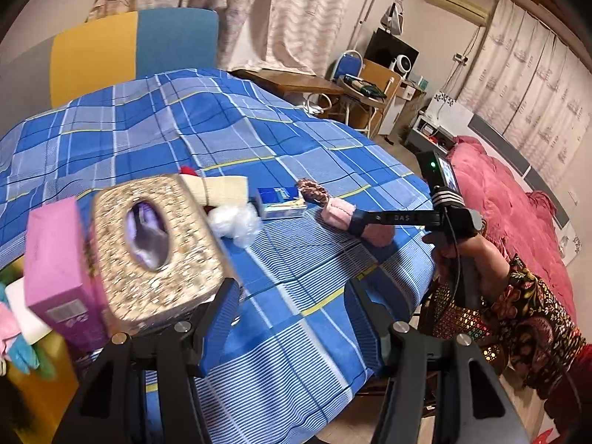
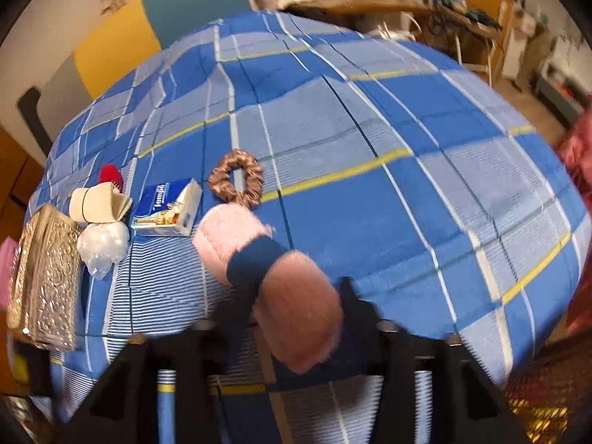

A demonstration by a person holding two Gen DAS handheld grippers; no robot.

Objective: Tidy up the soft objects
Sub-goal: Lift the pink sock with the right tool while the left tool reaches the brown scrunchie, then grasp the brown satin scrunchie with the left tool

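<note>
The right gripper [image 2: 296,296] has its fingers closed around a fluffy pink roll [image 2: 296,310] with a dark blue band, which lies on the blue plaid cloth [image 2: 370,148]. The left gripper [image 1: 292,296] hangs wide open and empty, its left finger beside the ornate tissue box [image 1: 155,248], which shows purple tissue through its oval opening. Behind the pink roll sits a brown scrunchie [image 2: 236,183]; left of it, a small blue pack [image 2: 168,209], a clear plastic wad [image 2: 101,246] and a cream rolled cloth [image 2: 98,199].
</note>
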